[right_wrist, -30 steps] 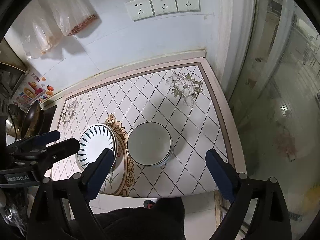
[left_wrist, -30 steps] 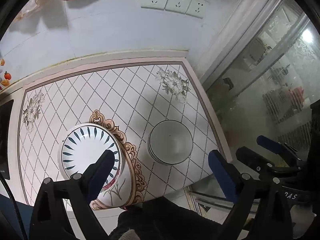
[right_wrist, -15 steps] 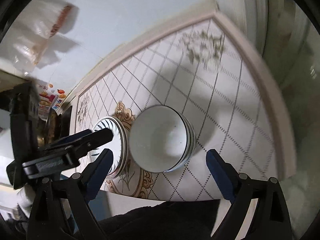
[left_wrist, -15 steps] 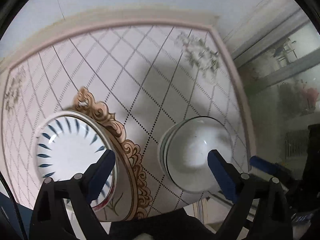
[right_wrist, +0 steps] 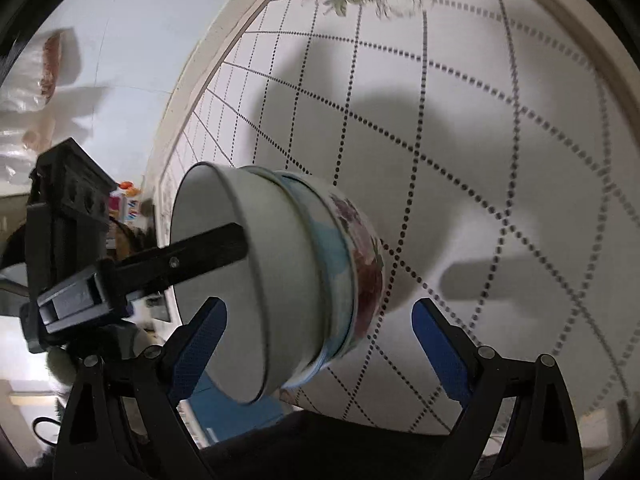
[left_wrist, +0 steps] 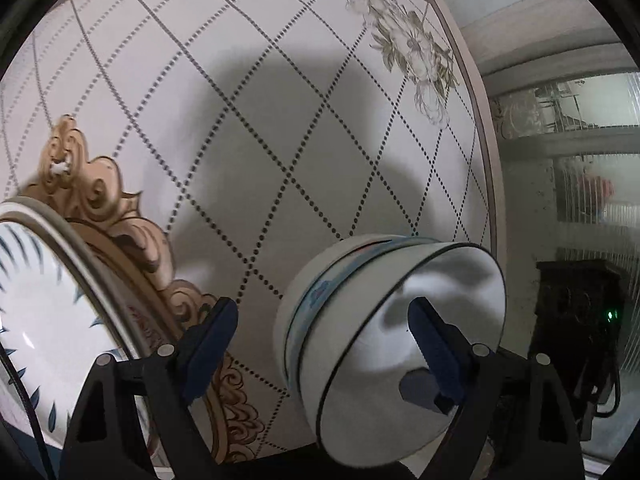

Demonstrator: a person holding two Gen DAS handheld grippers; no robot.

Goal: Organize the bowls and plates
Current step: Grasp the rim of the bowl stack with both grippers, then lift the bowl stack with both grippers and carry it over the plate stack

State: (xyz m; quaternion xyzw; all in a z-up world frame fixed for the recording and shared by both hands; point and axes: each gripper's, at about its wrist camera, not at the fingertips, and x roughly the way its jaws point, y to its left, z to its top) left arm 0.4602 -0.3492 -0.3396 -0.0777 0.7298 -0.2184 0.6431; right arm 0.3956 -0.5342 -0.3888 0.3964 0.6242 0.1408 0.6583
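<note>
— Where do we find the bowls?
— Stacked on the table, at five o'clock in our left view, near its edge.
— And the plate?
— At eight o'clock, well apart from them.
— From the right?
— Bowls at seven o'clock, bags on the wall at ten.

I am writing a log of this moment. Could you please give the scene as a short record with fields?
surface: table with diamond-pattern cover
bowls: nested stack, white one on top, near the table's front edge
plate: white with blue leaf marks, left of the bowls
left gripper: open, around the near rim of the bowls, one finger inside the top bowl, the other outside
right gripper: open, low and close to the bowls, holding nothing
contact with bowls: cannot tell
</note>
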